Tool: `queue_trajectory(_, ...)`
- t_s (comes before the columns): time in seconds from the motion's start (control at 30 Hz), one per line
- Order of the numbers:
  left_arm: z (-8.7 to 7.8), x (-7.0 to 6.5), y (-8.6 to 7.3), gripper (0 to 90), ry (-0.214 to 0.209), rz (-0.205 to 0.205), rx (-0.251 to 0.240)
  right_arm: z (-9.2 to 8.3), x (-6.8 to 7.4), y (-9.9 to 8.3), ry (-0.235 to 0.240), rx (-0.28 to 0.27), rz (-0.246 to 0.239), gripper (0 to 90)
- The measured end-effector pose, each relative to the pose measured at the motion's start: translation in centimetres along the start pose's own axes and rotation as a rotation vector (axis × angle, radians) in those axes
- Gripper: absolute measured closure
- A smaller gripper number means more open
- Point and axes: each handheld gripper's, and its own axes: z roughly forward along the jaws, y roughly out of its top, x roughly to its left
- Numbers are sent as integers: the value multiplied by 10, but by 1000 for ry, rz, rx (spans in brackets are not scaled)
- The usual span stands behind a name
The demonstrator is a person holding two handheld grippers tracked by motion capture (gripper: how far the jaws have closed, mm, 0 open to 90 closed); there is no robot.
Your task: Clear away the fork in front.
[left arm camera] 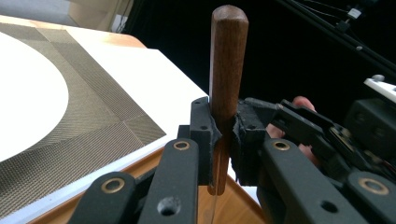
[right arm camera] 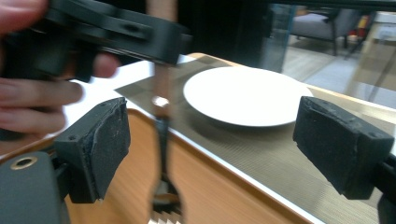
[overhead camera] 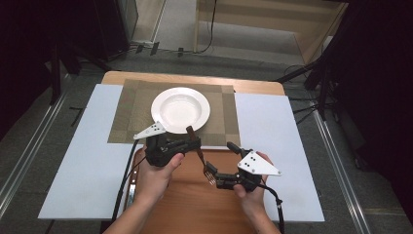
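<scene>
A fork [overhead camera: 199, 153] with a brown wooden handle [left arm camera: 228, 60] and metal tines hangs over the wooden tray [overhead camera: 195, 209], handle up and tines down. My left gripper [overhead camera: 192, 141] is shut on the handle, whose rounded end sticks up above the pads [left arm camera: 205, 133]. My right gripper [overhead camera: 219, 157] stands open on either side of the fork's lower end. In the right gripper view the blurred fork [right arm camera: 162, 121] hangs between the wide-apart pads [right arm camera: 100, 144], close to the left one without touching it.
An empty white plate [overhead camera: 180, 109] rests on a woven brown placemat [overhead camera: 131, 112] at the back of the table. A white board [overhead camera: 87, 156] covers the tabletop, and the tray sits at its near edge. Dark stands and cables surround the table.
</scene>
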Motion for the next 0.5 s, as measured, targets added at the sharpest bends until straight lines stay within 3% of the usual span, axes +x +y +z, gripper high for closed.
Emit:
queue_trajectory(0.07, -3, 2, 1, 796, 0, 4, 6, -5, -7, -2, -15, 5, 6, 80)
queue_trajectory(0.13, -7, 3, 1, 796, 4, 4, 10, -10, -14, -4, -8, 5, 15, 0)
queue_trajectory(0.5, -22, 11, 1, 797, 4, 5, 22, -42, -50, -18, -122, 11, 55, 0)
